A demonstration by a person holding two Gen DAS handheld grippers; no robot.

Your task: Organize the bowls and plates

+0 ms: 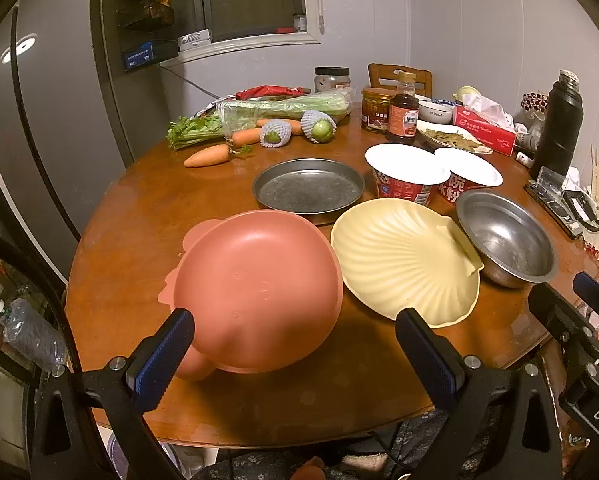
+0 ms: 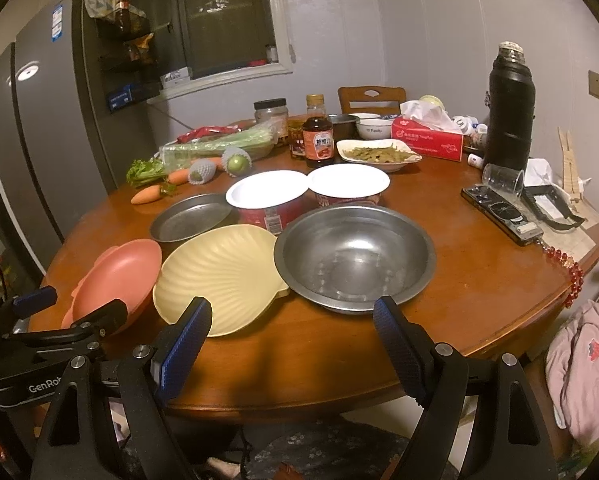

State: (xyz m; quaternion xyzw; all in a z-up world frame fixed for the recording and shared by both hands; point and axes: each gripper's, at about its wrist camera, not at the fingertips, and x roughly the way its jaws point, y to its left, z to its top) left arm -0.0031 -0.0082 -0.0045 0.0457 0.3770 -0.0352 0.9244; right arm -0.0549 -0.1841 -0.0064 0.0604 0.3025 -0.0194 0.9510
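**Dishes laid out, both grippers empty**

On the round brown wooden table [image 2: 479, 280] a pink plastic bowl [image 1: 255, 280] sits nearest the left gripper [image 1: 295, 354], beside a cream shell-shaped plastic plate [image 1: 407, 256], a deep steel bowl [image 2: 355, 252] and a shallow grey metal pan [image 1: 309, 186]. The left gripper's fingers are spread wide, holding nothing; the right gripper [image 2: 293, 340] likewise stands wide apart before the steel bowl.

Likely risks: smooth rims slipping from the pads, or a lifted dish knocking the two white-lidded red noodle cups [image 2: 269, 204] just behind.

Readable writing: "GenRob" on the left gripper's body, "DAS" on the right's, "Family" on a white bowl [image 2: 373, 128].
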